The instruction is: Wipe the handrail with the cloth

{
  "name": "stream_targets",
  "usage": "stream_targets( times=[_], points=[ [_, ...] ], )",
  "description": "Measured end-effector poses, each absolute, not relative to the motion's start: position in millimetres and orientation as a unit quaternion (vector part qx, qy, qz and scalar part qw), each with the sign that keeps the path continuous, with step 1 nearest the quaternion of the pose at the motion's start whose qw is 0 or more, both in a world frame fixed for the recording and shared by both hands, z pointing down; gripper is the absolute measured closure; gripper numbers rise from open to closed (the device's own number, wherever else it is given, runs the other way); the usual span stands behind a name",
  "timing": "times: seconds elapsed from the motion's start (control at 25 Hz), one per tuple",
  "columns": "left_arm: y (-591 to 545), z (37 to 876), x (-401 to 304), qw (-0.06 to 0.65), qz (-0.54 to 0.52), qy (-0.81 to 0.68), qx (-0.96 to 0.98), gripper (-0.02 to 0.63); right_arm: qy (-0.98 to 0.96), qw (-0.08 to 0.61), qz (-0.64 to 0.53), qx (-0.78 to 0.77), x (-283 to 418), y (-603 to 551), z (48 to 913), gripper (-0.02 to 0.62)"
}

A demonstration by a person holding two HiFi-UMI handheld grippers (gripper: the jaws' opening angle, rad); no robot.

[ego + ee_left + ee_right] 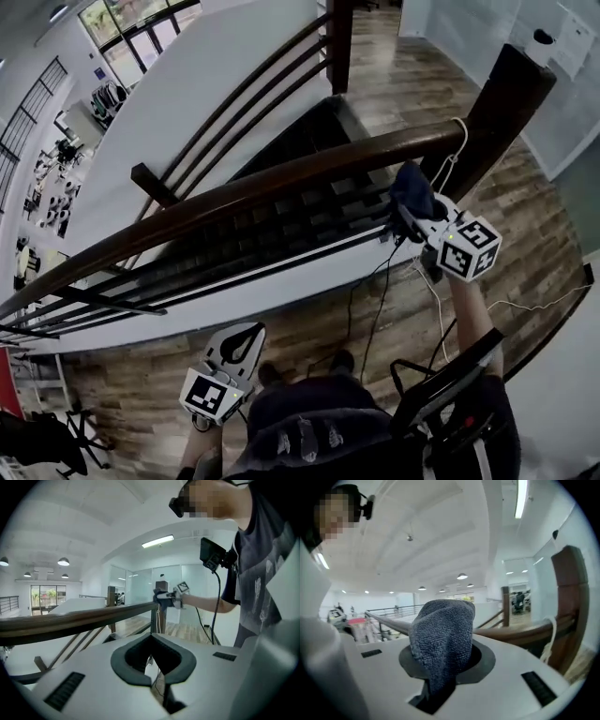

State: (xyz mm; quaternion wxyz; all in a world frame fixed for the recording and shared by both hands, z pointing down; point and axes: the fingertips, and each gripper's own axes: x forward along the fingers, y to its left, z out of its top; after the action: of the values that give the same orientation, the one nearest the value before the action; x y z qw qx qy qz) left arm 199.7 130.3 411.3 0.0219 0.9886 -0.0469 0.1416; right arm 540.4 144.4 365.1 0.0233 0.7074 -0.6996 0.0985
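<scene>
**One cloth at the rail's end**

A wood-plank floor spreads around the stairwell. Nearest me, my left gripper hangs low, its fingers drawn together on nothing. My right gripper clamps the single cloth, dark blue-grey terry bunched upright, against the one curved brown handrail, just beside its dark post.

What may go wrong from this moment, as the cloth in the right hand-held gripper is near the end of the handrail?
1. The white cord hangs at the dark wooden post beside the grey-blue towelling cloth; the right hand-held gripper might snag it.
2. The cloth is pinched as a loose bunch beside the open stairwell; pressed on the brown wooden handrail, it might slip out and fall.
</scene>
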Motion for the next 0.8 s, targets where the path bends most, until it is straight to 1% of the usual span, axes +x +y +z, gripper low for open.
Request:
stream_targets(
  times=[0.08,0.16,0.24,0.32,0.4,0.52,0.64,0.72,0.8],
  points=[
    [120,419,191,0.005,0.165,-0.049,0.985,0.6,-0.631,0.045,0.079,0.77,632,118,334,0.529],
    [109,427,183,-0.011,0.181,-0.045,0.982,0.6,-0.562,0.067,0.067,0.822,710,102,319,0.529],
    [98,427,181,-0.008,0.189,-0.041,0.981,0.6,-0.5,0.086,0.082,0.858,767,100,321,0.529],
    [87,413,181,0.0,0.19,-0.033,0.981,0.6,-0.449,0.098,0.119,0.88,799,106,324,0.529],
    [72,396,181,0.003,0.189,-0.026,0.982,0.6,-0.413,0.117,0.147,0.891,809,115,328,0.528],
    [40,386,166,0.022,0.183,-0.055,0.981,0.6,-0.4,0.109,0.134,0.9,785,90,323,0.529],
    [22,398,156,0.055,0.185,-0.1,0.976,0.6,-0.425,0.147,0.119,0.885,768,48,337,0.529],
    [27,408,149,0.069,0.189,-0.13,0.971,0.6,-0.451,0.144,0.125,0.872,754,40,351,0.529],
    [35,415,129,0.088,0.181,-0.157,0.967,0.6,-0.472,0.135,0.124,0.863,725,26,352,0.529]
  ],
)
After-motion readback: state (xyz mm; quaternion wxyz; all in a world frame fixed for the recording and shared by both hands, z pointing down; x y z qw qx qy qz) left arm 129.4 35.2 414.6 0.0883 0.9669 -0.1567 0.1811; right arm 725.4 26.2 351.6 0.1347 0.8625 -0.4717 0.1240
